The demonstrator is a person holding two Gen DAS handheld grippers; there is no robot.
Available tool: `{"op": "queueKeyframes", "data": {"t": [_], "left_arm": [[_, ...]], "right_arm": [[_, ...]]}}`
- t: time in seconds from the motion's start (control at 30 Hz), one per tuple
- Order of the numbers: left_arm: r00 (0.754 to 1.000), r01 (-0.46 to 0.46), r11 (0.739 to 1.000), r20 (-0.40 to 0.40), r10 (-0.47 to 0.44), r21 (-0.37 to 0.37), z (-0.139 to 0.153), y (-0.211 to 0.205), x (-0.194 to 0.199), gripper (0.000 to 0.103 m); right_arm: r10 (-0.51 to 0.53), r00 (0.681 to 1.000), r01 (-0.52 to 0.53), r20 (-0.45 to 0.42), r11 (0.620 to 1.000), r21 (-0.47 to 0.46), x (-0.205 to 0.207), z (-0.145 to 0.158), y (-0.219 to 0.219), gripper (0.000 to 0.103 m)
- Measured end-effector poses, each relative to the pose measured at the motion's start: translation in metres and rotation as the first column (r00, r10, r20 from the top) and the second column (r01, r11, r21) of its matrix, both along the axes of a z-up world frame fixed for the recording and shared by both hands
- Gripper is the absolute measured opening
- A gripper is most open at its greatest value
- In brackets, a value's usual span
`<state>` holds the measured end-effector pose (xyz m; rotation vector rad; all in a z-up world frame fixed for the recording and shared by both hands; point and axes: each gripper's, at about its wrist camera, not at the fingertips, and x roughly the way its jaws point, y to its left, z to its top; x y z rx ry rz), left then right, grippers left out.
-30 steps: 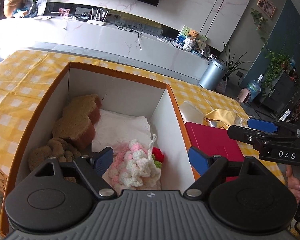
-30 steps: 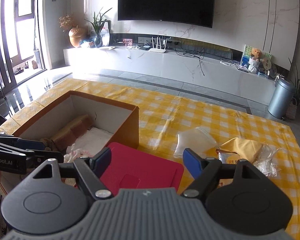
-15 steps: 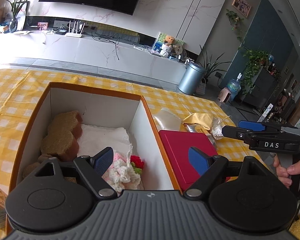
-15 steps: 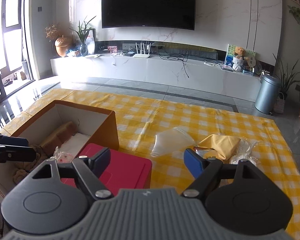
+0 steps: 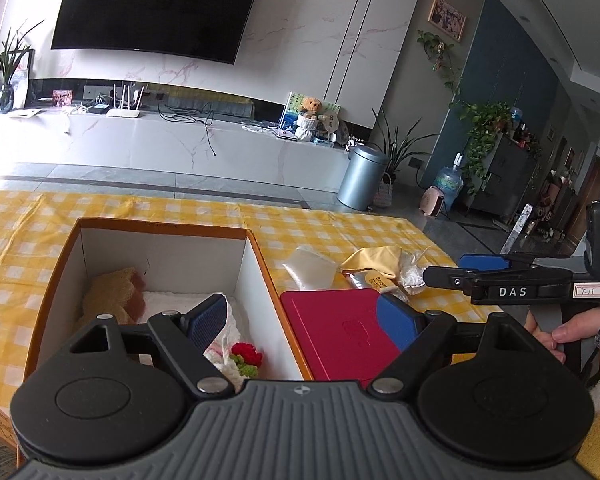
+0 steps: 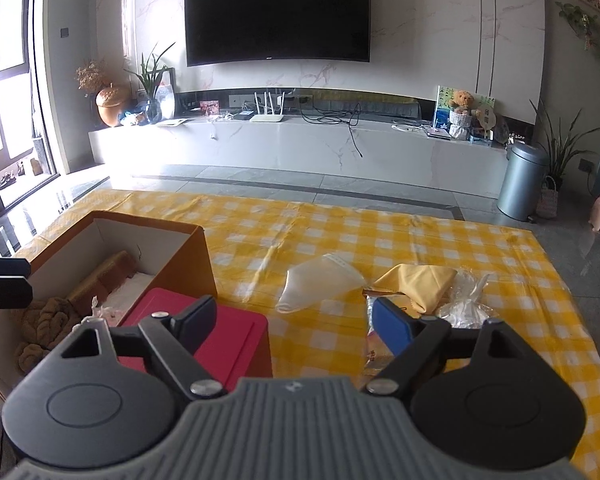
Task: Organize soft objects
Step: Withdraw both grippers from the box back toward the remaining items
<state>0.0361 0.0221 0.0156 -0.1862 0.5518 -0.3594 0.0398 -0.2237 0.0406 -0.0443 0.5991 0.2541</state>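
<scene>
Our left gripper [image 5: 300, 316] has lifted back from the box [image 5: 260, 248], jaws spread and empty, the crocheted piece [image 5: 244, 354] left inside: that item is stowed. Our right gripper [image 6: 292, 320], empty, is opening over the red lid [image 6: 220, 320]. The box also holds brown sponges [image 5: 108, 292] on white padding. Toward the table's far right edge, the yellow cloth [image 6: 416, 280] and translucent pouch [image 6: 320, 280] wait.

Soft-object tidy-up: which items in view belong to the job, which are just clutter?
Job:
orange box
brown sponge
brown towel
crochet flower
yellow cloth
white pouch

Clutter:
red lid
snack packet
crumpled plastic wrap
</scene>
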Motion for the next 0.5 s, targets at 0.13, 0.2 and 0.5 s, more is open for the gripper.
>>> {"op": "queueKeyframes", "data": {"t": [0.13, 0.2, 0.5], "left_arm": [[1.000, 0.007, 0.998, 0.011, -0.008, 0.058, 0.003, -0.015, -0.001, 0.099], [1.000, 0.008, 0.997, 0.004, -0.008, 0.072, 0.004, -0.022, -0.001, 0.099], [0.998, 0.056, 0.991, -0.027, -0.053, 0.125, 0.014, -0.053, 0.005, 0.099]], "right_arm": [[-0.033, 0.999, 0.033, 0.005, 0.999, 0.038, -0.001, 0.001, -0.017, 0.087], [-0.052, 0.999, 0.051, 0.005, 0.998, 0.048, -0.001, 0.001, -0.024, 0.087], [-0.171, 0.985, 0.173, -0.031, 0.981, 0.089, 0.008, -0.011, -0.061, 0.089]]}}
